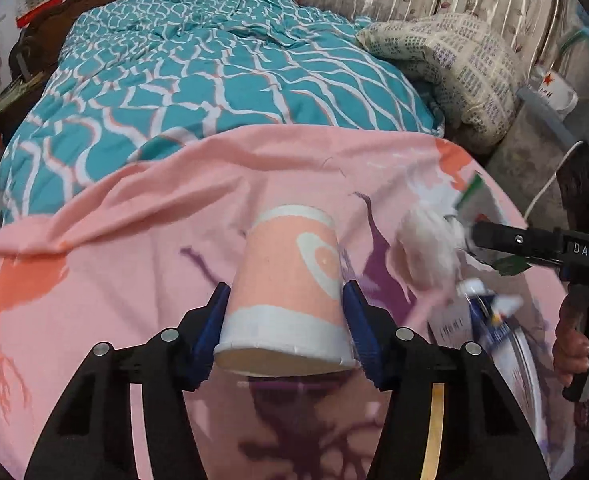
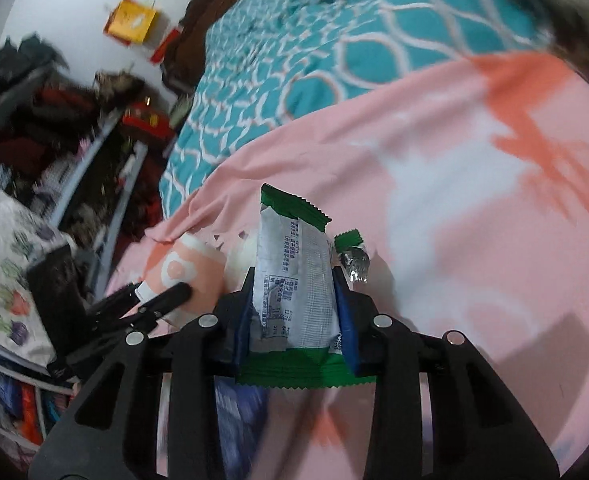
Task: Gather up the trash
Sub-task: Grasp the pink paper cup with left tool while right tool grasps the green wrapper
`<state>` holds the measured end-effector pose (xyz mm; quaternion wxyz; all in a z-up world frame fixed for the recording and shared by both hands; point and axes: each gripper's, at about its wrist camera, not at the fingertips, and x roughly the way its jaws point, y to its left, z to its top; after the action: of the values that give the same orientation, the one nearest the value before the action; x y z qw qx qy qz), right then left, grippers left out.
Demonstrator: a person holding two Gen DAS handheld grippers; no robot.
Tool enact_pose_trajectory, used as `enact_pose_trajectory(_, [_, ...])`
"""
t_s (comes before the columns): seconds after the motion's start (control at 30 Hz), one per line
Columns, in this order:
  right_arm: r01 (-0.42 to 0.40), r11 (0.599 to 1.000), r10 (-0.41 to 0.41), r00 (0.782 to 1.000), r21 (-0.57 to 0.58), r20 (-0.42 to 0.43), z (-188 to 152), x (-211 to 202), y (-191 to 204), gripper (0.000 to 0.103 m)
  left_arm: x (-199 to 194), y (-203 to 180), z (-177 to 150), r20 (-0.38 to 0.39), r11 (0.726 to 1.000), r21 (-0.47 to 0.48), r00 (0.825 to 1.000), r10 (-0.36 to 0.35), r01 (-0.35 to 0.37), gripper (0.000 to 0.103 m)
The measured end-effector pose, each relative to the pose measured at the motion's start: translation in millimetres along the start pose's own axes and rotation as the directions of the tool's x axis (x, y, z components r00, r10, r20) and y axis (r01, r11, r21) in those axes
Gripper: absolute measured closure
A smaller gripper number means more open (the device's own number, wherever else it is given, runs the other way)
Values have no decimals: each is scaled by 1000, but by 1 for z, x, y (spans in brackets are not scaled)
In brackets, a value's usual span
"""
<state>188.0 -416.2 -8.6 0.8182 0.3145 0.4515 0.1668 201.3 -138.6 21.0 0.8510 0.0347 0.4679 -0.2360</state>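
With my left gripper (image 1: 286,320) clamping the cup (image 1: 288,292) and my right gripper (image 2: 294,312) pinching the wrapper (image 2: 294,280), I lift both straight off the sheet (image 1: 94,300) without squeezing harder.

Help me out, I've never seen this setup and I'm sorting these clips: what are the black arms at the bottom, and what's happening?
No robot here: a person holds a two-finger tool in each hand, each with a camera looking along its fingers. The left view shows the left tool closed on a paper cup. The right view shows the right tool gripping a green and silver wrapper. Both are over a pink sheet on a bed. In the left view, a white tissue wad and more litter lie nearby.
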Motion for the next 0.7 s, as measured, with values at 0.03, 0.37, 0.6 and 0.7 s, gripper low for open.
enact_pose_trajectory(0.03, [-7, 1000, 6, 1000, 16, 14, -8, -11, -6, 65, -7, 1, -5, 8, 1000, -8, 1000, -11, 11, 48])
enact_pose_trajectory(0.37, [51, 999, -49, 994, -9, 96, -130, -102, -22, 65, -119, -11, -87, 130, 988, 24, 979, -155, 154, 47])
enact_pose_trajectory(0.6, [259, 945, -234, 962, -198, 141, -211, -135, 10, 55, -152, -79, -144, 83, 945, 169, 951, -297, 280, 45])
enact_pose_trajectory(0.7, [316, 928, -284, 943, -198, 172, -237, -149, 8, 35, -145, -108, -163, 37, 927, 217, 947, -320, 305, 44])
